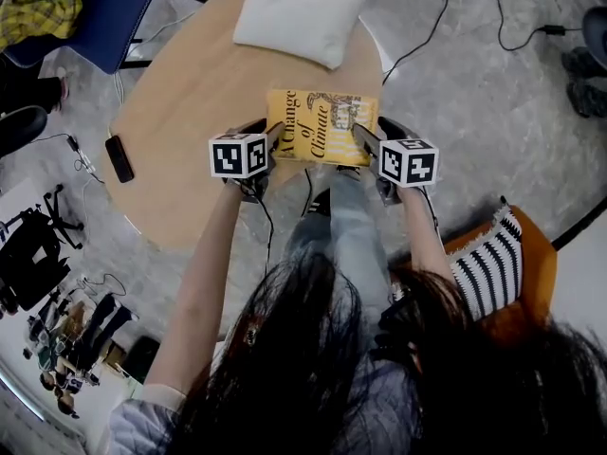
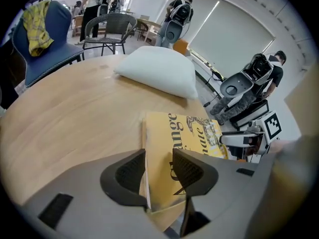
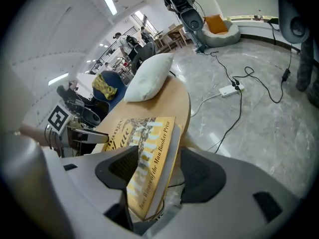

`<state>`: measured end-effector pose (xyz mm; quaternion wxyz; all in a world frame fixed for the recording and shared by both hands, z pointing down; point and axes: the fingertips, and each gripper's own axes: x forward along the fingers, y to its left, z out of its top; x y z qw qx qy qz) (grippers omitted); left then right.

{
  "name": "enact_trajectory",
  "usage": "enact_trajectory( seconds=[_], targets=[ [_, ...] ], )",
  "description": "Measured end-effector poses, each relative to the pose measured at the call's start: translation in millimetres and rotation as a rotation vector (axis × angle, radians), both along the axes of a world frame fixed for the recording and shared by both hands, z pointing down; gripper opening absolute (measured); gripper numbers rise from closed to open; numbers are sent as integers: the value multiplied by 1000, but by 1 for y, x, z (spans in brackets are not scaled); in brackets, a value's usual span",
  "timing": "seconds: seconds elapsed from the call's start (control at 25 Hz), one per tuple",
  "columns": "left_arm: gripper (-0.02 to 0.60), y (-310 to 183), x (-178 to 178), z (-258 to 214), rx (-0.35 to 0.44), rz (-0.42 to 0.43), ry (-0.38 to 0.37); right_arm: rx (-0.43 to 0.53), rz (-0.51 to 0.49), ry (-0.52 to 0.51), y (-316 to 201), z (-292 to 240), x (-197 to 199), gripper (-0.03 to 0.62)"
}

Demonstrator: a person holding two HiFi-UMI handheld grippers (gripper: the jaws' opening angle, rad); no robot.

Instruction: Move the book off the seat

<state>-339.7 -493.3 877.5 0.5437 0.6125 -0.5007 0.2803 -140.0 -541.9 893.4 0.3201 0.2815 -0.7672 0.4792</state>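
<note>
Two grippers sit at the book (image 1: 321,126), one on each short side. It is yellow and lies cover up on the round wooden table (image 1: 190,112), at the edge nearest you and toward the table's right side.

Your left gripper (image 1: 268,143) is clamped on the book's left edge. In the left gripper view (image 2: 158,153) one pad lies on the cover and the other against the underside of the pages, with the book (image 2: 189,133) pinched between them.

Your right gripper (image 1: 370,140) straddles the spine side. In the right gripper view (image 3: 158,156) the jaws stand apart. The book (image 3: 149,148) is between them, and a gap shows between it and the right-hand pad, so nothing is gripped there.

Across the table, a white pillow (image 1: 302,12) rests at the far edge, well apart from the book. A dark phone (image 1: 119,158) lies at the left edge.

On the floor to your right is an orange seat (image 1: 536,254) with a striped cushion (image 1: 488,268)
</note>
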Motion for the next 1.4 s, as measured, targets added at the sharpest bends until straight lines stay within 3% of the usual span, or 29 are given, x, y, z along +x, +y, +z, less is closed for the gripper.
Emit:
enact_trajectory(
  seconds=[0.12,0.28,0.4,0.64,0.8,1.16,1.4],
  targets=[
    [196,-1,-11,-6,34,-101,-1,-29,12,22,0,2,10,262],
    [199,2,-26,-17,75,-259,52,-49,57,42,-4,-3,29,262],
    [199,4,-33,-35,116,-307,69,-18,77,39,-10,-16,37,262],
    [198,4,-26,-71,199,-300,115,40,123,-52,-20,-61,30,262],
    [198,8,-7,-100,259,-302,162,108,103,-104,-19,-106,15,261],
    [196,28,39,-182,354,-224,248,195,77,-161,15,-213,-5,229],
    [196,34,37,-249,452,-231,312,217,100,-161,36,-261,-10,199]
  ],
)
